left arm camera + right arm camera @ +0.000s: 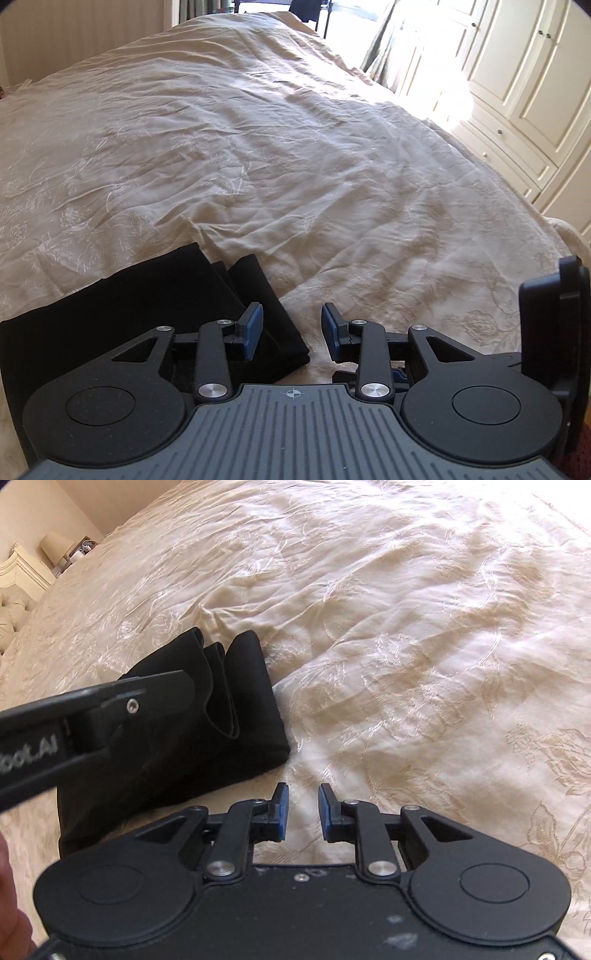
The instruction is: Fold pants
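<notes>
One pants [173, 738], black, folded into compact stack on bed [295, 147], near edge. Fold looks finished or nearly; next move likely tidy loose top layers. Two grippers: left gripper [291, 332] fingers released, empty, above stack corner; right gripper [301, 812] fingers apart, empty, just beside stack.

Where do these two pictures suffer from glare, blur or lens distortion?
Left wrist view: sunlight washes out the wardrobe and the near edge of the bedspread; fisheye bends the doors. Right wrist view: glare on the bedspread at upper right; the left gripper's body, close at left, is blurred; the pants stay fairly sharp.
</notes>
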A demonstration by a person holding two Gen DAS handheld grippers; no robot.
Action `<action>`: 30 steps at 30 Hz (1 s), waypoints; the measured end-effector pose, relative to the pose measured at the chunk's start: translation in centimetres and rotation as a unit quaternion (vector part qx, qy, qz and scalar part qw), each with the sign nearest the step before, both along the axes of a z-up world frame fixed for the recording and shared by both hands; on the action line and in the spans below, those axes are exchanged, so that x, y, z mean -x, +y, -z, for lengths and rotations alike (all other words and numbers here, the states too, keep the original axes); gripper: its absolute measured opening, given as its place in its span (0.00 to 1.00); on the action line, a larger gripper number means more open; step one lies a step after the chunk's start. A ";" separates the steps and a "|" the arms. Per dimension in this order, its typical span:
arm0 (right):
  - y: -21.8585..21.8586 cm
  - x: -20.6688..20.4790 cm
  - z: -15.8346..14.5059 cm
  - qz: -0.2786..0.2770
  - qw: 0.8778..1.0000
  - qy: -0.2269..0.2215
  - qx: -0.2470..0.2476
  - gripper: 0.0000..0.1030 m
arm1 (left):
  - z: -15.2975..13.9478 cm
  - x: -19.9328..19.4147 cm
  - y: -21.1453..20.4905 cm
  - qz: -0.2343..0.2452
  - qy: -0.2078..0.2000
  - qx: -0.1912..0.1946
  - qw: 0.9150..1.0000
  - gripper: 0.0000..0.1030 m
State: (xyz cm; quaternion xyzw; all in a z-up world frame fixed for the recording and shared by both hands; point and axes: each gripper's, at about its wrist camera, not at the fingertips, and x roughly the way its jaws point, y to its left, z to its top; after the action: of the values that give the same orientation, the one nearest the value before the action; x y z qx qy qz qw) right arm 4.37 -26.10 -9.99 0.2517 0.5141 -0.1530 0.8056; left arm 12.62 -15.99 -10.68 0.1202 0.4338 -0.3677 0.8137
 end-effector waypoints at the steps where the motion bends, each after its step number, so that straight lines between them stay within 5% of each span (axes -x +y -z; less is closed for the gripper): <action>1: -0.6 -0.6 0.1 0.002 1.000 0.000 0.004 0.21 | -0.4 0.1 0.3 -0.001 -0.004 0.005 1.000 0.33; 8: -1.1 -3.3 -1.1 -0.015 0.999 -0.031 0.025 0.25 | -0.2 -3.9 7.5 -0.122 0.013 -0.016 0.992 0.37; 14: 0.2 -7.0 -1.0 -0.050 0.997 -0.061 0.011 0.34 | 3.4 -8.8 16.0 -0.261 0.076 -0.074 0.960 0.37; 20: 1.3 -10.2 0.2 -0.087 0.994 -0.066 0.020 0.40 | 7.8 -9.6 19.2 -0.275 0.126 -0.131 0.944 0.37; 30: 1.3 -13.9 4.1 -0.124 0.992 -0.026 -0.022 0.47 | 8.6 -10.1 19.9 -0.263 0.137 -0.122 0.947 0.42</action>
State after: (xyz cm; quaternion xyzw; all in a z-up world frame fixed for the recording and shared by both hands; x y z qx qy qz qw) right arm 18.23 -24.85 -14.04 0.2075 0.5236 -0.0335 0.8256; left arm 22.70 3.92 -19.32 0.0487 0.5991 -0.0980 0.7932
